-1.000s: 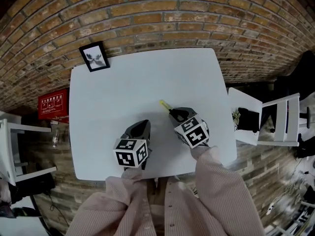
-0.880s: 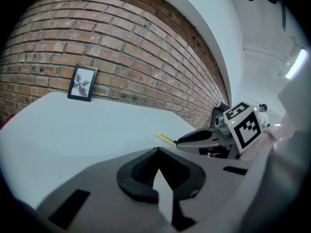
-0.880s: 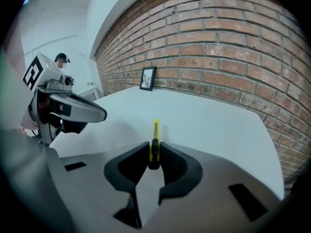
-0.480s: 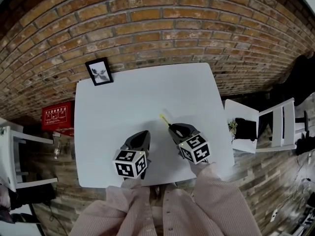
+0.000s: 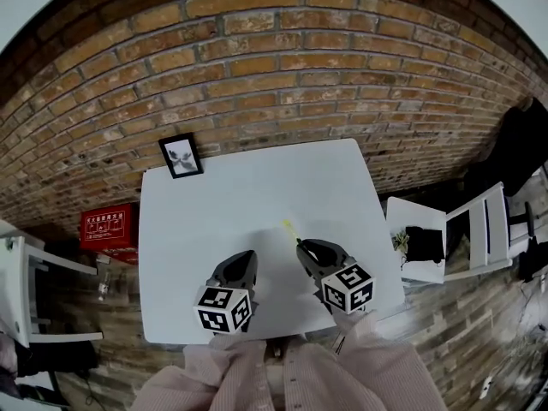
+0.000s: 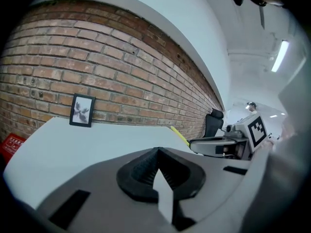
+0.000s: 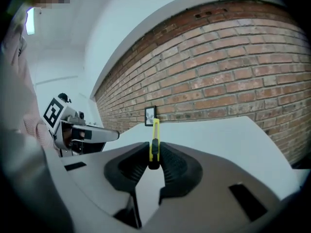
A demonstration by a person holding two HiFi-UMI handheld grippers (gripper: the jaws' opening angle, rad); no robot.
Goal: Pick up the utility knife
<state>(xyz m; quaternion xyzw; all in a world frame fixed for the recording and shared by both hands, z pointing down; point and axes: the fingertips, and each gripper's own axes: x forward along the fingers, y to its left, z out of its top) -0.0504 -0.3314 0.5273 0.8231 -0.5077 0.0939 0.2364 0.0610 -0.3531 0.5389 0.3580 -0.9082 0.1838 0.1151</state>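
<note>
Brick wall backs your white table. Your right gripper, nearly level, clamps the yellow utility knife, which points toward 11 o'clock. Your left gripper is closed and empty.

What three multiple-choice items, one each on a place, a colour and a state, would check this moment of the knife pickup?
1. Where is the framed picture?
A. standing at the far left corner of the table, by the brick wall
B. lying flat at the near edge
C. hanging high up

2. What colour is the utility knife?
A. red
B. blue
C. yellow

3. What state is the right claw in?
A. open and empty
B. shut on the utility knife
C. out of every view

Answers:
1 A: the head view shows it upright at that corner.
2 C: the right gripper view shows a yellow body.
3 B: in that view the pads press on the knife from both sides.
</note>
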